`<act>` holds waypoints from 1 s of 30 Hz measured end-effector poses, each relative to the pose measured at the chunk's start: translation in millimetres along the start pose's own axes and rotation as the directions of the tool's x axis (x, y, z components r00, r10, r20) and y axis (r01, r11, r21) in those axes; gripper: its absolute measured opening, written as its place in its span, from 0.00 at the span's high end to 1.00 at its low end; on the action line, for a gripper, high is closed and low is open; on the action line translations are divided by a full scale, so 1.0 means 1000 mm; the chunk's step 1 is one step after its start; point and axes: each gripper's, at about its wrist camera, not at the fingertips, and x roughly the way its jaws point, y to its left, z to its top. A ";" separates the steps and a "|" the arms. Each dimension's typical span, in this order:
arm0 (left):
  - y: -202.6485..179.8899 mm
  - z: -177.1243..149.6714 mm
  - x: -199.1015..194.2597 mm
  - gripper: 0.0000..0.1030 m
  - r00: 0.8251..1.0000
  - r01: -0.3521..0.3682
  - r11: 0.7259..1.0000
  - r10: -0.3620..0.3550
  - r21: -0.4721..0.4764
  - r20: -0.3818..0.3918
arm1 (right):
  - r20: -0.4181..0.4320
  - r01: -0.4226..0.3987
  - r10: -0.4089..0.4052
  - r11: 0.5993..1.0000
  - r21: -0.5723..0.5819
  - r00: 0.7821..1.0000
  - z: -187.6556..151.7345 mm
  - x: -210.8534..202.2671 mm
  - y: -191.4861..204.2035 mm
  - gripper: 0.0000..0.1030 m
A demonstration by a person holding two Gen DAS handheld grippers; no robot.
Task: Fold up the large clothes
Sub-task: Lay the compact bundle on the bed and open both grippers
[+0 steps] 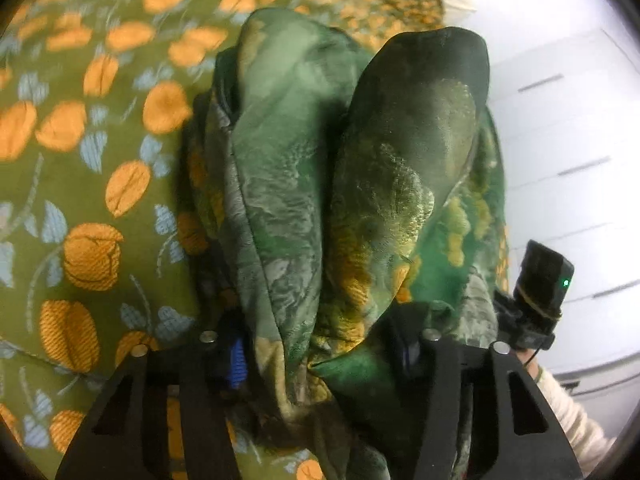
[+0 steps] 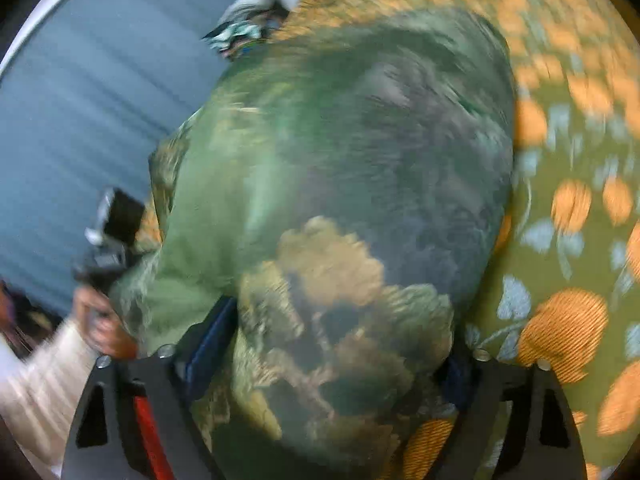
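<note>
Bedspread (image 1: pixel 80 184): we work over an olive cover printed with orange fruit; it fills the ground under both views.
Garment (image 1: pixel 320 184): a green patterned cloth, bunched in two long ridges, draped across both tools and trailing onto the cover ahead of us.
Long axis: in the left view the ridges run straight away from the jaws, so we judge the next fold goes forward along that line.
Left gripper (image 1: pixel 320 364): jaws partly apart with a thick gather of cloth between them; we cannot tell whether the pads press it.
Right gripper (image 2: pixel 332 364): jaws wide, cloth heaped over and between them; grip unclear through the blur.
Nearer hand: both sit equally deep in the cloth.
</note>
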 end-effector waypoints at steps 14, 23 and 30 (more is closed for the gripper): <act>-0.108 0.073 0.011 0.49 0.993 -0.032 0.981 0.010 0.191 0.117 | 0.153 0.117 -0.096 0.984 -0.131 0.983 0.004 -0.022 0.028 0.24; -0.126 0.136 0.097 0.49 0.994 -0.049 0.986 0.032 0.159 0.107 | 0.108 0.101 -0.096 0.994 -0.035 0.989 0.069 -0.007 -0.062 0.24; -0.087 0.127 0.123 0.28 0.993 -0.057 0.997 0.050 0.057 0.105 | 0.069 0.022 -0.029 0.995 0.097 0.997 0.069 0.016 -0.117 0.16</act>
